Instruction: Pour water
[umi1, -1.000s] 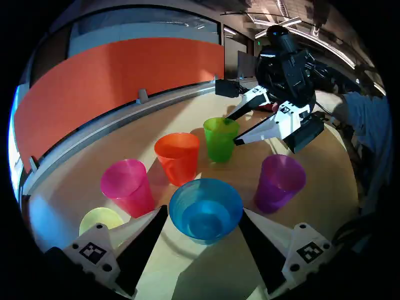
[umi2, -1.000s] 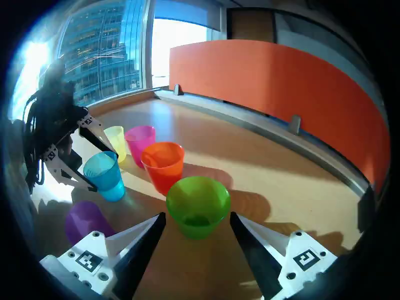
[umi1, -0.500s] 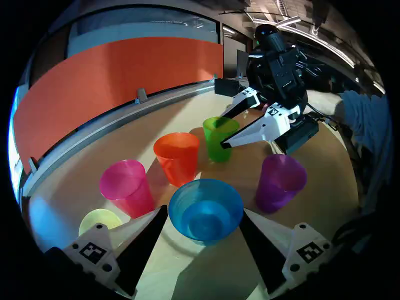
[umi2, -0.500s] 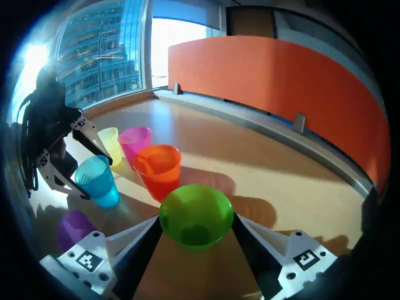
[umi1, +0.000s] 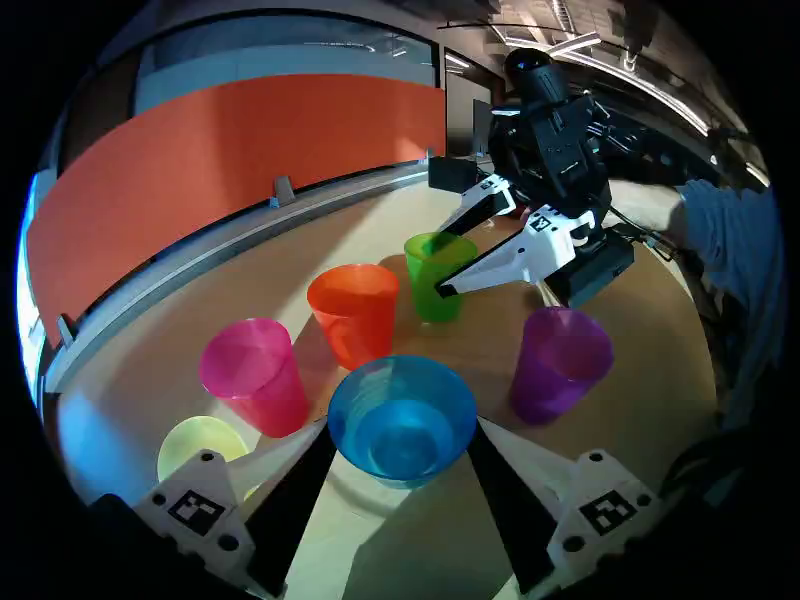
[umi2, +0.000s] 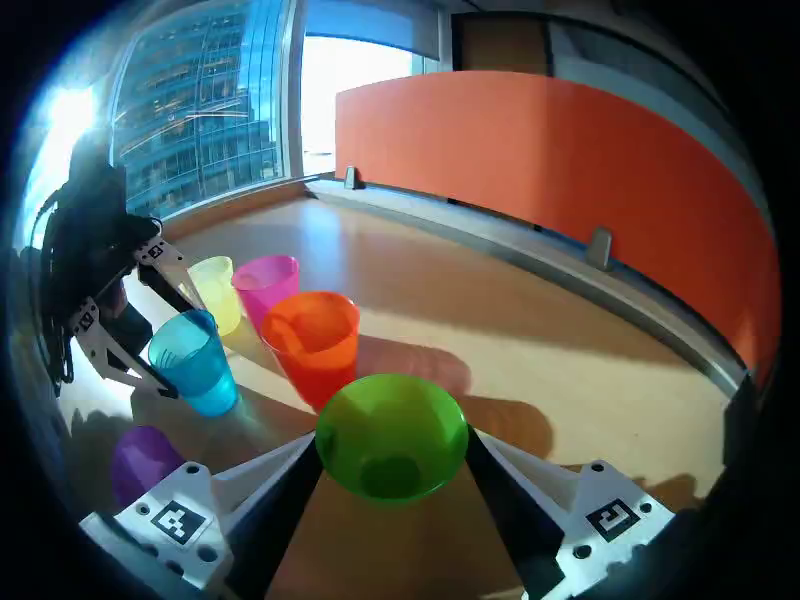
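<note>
- Left gripper (umi1: 400, 430) looks pinched onto the blue cup (umi1: 402, 415), water inside, on the table (umi2: 560, 380).
- Right gripper (umi2: 392, 438) hugs the green cup (umi2: 392, 450).
- Thin plastic, probably light, squishy and slick: grip mid-wall, gently.

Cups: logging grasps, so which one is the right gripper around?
The green cup; the right gripper clamps it, while the left gripper holds the blue cup.

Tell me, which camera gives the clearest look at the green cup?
The right gripper view: the green cup sits close, between that gripper's fingers, and you look down into it. The left gripper view shows it farther off, small, partly behind the other gripper's finger.
</note>
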